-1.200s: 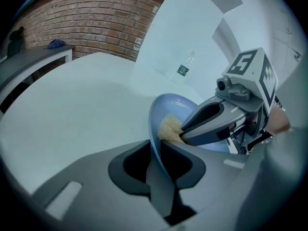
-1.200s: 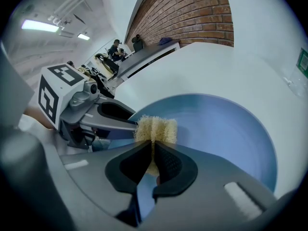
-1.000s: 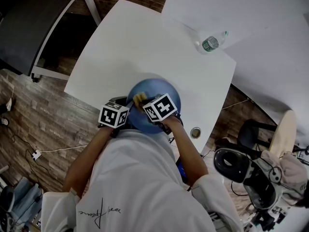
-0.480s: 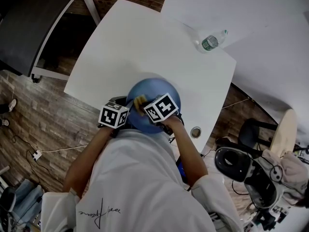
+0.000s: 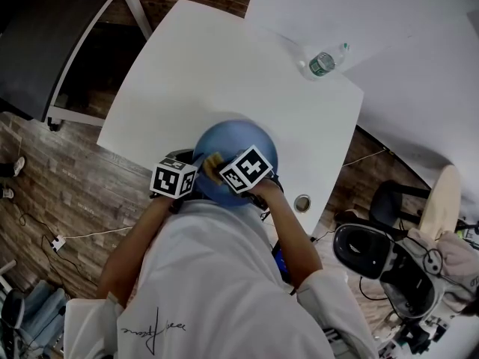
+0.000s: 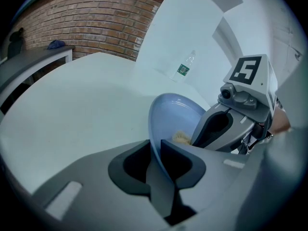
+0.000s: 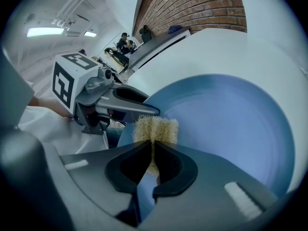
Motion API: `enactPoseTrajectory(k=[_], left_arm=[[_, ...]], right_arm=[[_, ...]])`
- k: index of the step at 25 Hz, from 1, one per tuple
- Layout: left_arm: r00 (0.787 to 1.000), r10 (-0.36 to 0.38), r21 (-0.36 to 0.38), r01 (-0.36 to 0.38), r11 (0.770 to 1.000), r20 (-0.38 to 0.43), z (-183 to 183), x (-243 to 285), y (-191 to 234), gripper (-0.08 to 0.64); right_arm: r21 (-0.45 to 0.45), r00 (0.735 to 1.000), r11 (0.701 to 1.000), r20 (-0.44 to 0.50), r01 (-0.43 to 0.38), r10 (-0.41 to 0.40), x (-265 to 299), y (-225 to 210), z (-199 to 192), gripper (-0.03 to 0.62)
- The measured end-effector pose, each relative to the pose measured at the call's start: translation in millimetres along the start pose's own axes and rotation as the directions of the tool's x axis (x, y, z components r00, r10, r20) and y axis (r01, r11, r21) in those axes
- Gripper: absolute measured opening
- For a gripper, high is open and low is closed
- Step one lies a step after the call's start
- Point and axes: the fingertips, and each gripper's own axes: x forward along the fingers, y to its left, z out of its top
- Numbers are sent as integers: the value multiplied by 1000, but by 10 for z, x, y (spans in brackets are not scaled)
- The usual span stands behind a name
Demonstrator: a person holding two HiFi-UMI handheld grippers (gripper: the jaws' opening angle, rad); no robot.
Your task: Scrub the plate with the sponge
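A blue plate (image 5: pixel 239 149) is held tilted above the near edge of the white table (image 5: pixel 209 73). My left gripper (image 6: pixel 155 150) is shut on the plate's rim (image 6: pixel 153 129), its marker cube (image 5: pixel 175 179) showing in the head view. My right gripper (image 7: pixel 153 146) is shut on a yellow sponge (image 7: pixel 155 129), which presses on the plate's blue face (image 7: pixel 226 124). In the head view the sponge (image 5: pixel 212 160) shows just left of the right gripper's cube (image 5: pixel 245 168). From the left gripper view, a bit of sponge (image 6: pixel 181 137) peeks beside the right gripper (image 6: pixel 226 124).
A clear water bottle (image 5: pixel 323 60) with a green label lies at the table's far right; it also shows as the bottle (image 6: pixel 184 68). A round hole (image 5: pixel 302 203) sits in the table's near right corner. A chair (image 5: pixel 389 260) stands to the right, a dark bench (image 5: pixel 52 43) to the left.
The plate and both grippers have shifted very slightly to the left and away; the sponge stays on the plate's near left part.
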Motion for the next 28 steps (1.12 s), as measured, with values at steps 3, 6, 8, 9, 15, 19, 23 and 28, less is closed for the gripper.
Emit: enactPoseTrajectory(k=[3,6,8,9,15,19,23,28], left_arm=[[1000,3,1,-3,1000,1,-6,-10,-5,80],[1000,5,-2,-5,1000,3,-12,-15,-3,80],[1000,5,-5,-5,1000,5,-3,-14,0,80],[1000,5,-6,-5,1000,6,1,-12,3,80],[1000,5,-10,-5,1000,8,-9,2,3,78],[1000,6,-10,-6,1000,12,-8,-20,0,78],[1000,5,-13,-5,1000,10,14,9,11,78],[1000,4,-11,-4,1000,13,-4,-8,5,78]], right_arm=[[-34,1000,999,-22,-4,3,19,57,-39,29],[-43,999,999,-44,-27,25,47,118,-89,29],[-50,998,998,-57,-45,42,61,152,-111,29],[-53,997,997,-62,-50,47,66,162,-117,29],[-75,991,993,-110,-86,78,111,240,-210,29],[-81,981,988,-155,-128,114,115,328,-315,29],[-76,972,984,-187,-160,144,99,317,-393,29],[-77,963,981,-218,-177,157,84,347,-487,29]])
